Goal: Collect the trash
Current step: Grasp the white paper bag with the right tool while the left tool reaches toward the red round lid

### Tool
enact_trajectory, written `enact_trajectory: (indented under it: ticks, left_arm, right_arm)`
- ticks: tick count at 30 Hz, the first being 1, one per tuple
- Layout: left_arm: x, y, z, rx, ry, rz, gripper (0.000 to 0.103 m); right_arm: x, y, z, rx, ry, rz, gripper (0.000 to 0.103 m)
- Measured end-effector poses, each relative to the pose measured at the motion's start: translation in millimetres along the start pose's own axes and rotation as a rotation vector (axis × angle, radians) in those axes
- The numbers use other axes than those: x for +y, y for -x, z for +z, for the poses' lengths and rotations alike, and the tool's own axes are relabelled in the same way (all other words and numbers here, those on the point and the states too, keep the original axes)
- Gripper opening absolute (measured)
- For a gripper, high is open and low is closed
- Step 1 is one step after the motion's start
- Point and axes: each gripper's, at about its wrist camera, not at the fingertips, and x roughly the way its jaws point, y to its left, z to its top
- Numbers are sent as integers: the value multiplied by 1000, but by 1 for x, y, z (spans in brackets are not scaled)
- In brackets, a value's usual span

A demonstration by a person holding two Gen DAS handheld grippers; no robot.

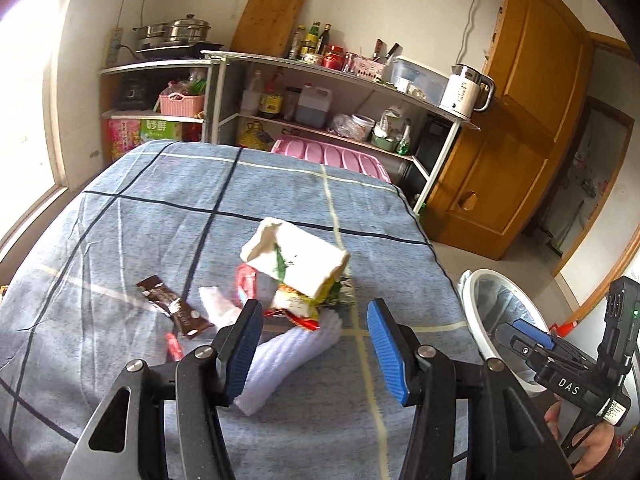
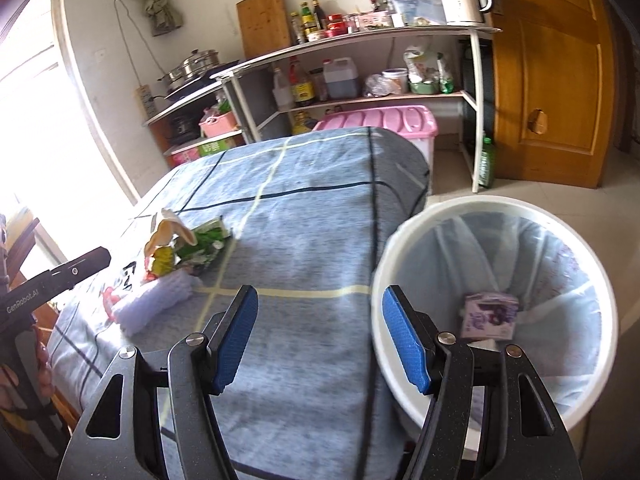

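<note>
With both the left gripper and right gripper gaping and empty, grabbing at the heaped wrappers risks scattering them far from the bin.

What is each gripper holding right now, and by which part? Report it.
Nothing is held. The left gripper stands open above the trash pile; the right gripper is open and empty beside the bin.

Left claw and right claw, each hand-held and tilted downward; blue pads stand apart, nothing between either pair.
</note>
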Motion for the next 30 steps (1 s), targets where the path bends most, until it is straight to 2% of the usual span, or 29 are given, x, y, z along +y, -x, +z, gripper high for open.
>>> enact_trajectory:
  ticks: [6, 11, 14, 18, 24, 30]
  left_arm:
    - [43, 5, -7, 0, 57, 52, 54]
    - [71, 3, -11, 15, 105, 65, 55]
    - [85, 1, -13, 23, 119, 72, 59]
    - [100, -4, -12, 33, 143, 72, 59]
    - [116, -16, -14, 71, 165, 62, 60]
    - [122, -28, -19, 104, 187, 22, 60]
  right_arm:
    - [31, -19, 9, 11, 43, 46, 65]
    - [62, -35, 17, 15, 101, 90, 65]
    - [77, -46, 21, 13, 122, 114, 65]
    - [96, -63, 31, 26, 141, 161, 66]
    - [130, -87, 47, 25, 221, 187, 66]
    - [140, -118, 48, 94, 224, 191, 66]
